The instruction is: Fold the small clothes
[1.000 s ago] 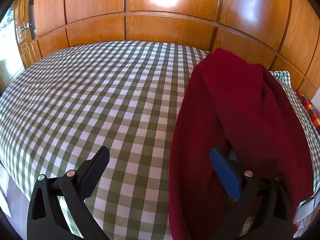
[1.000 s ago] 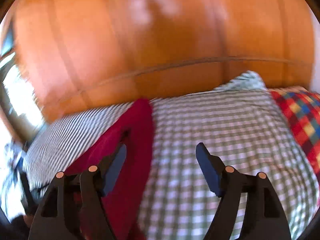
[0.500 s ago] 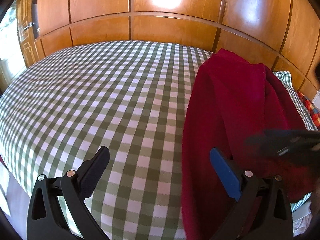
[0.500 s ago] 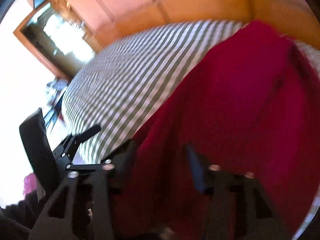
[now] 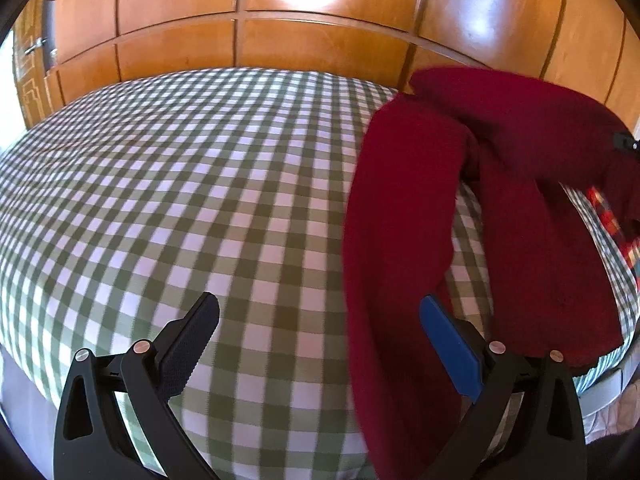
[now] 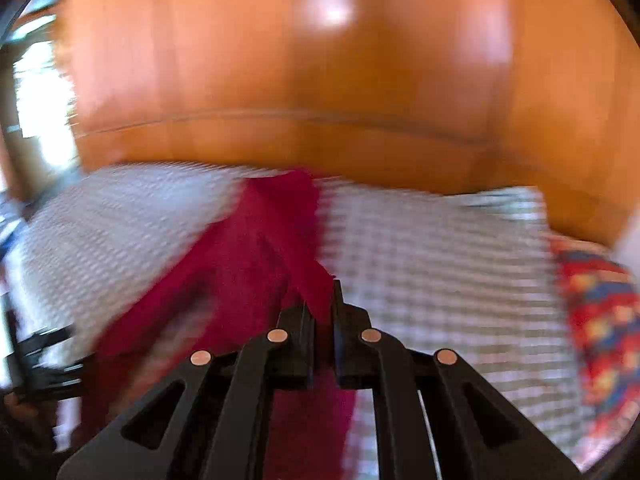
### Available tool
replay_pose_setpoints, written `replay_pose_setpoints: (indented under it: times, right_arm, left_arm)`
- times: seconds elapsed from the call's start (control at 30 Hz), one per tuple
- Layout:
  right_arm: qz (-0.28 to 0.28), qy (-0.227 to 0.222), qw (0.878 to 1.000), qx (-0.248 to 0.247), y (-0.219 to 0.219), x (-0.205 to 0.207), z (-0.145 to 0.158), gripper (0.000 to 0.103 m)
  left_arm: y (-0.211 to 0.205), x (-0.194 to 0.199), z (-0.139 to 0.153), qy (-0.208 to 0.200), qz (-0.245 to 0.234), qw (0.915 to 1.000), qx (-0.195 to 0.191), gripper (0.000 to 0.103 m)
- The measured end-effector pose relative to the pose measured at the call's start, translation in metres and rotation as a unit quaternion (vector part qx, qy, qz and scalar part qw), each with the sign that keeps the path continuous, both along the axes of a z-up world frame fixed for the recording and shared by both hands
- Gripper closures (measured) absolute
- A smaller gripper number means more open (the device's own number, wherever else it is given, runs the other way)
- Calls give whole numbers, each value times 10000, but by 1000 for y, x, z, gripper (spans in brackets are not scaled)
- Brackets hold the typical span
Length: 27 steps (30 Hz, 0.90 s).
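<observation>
Bed: a green-and-white checked bedspread (image 5: 180, 184) is spread flat, presumably as the folding surface.
Left gripper (image 5: 320, 344): its fingers are held wide apart over the near edge of the bed; nothing is gripped, probably in readiness for a corner.
Garment: a dark red knitted piece of clothing (image 5: 400, 216) is draped along the bed's right side, one part lifted off the spread.
Right gripper (image 6: 322, 320): its fingers have just been closing and are pinched on a fold of the red cloth, apparently to raise it for spreading.
</observation>
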State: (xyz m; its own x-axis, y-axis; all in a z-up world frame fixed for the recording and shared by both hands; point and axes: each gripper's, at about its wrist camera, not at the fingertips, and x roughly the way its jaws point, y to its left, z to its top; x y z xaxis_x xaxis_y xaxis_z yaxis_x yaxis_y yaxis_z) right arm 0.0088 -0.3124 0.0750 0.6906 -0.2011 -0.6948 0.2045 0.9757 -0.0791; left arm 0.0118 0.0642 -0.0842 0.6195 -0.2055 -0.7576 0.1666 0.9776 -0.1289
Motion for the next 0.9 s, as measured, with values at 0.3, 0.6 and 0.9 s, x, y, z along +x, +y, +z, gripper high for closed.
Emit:
replay_pose_setpoints:
  times: [0.3, 0.6, 0.9]
  right_arm:
    - [-2367, 616, 9533, -1775, -171, 12, -26, 97]
    - [-3180, 1380, 9287, -1318, -259, 13, -87, 68]
    - [-2148, 645, 9660, -1285, -168, -18, -66, 17]
  left_arm:
    - [-18, 9, -11, 423, -311, 9985, 136, 27]
    - [-26, 19, -13, 521, -407, 9975, 260, 72]
    - [15, 69, 27, 44, 130, 9994, 305, 93]
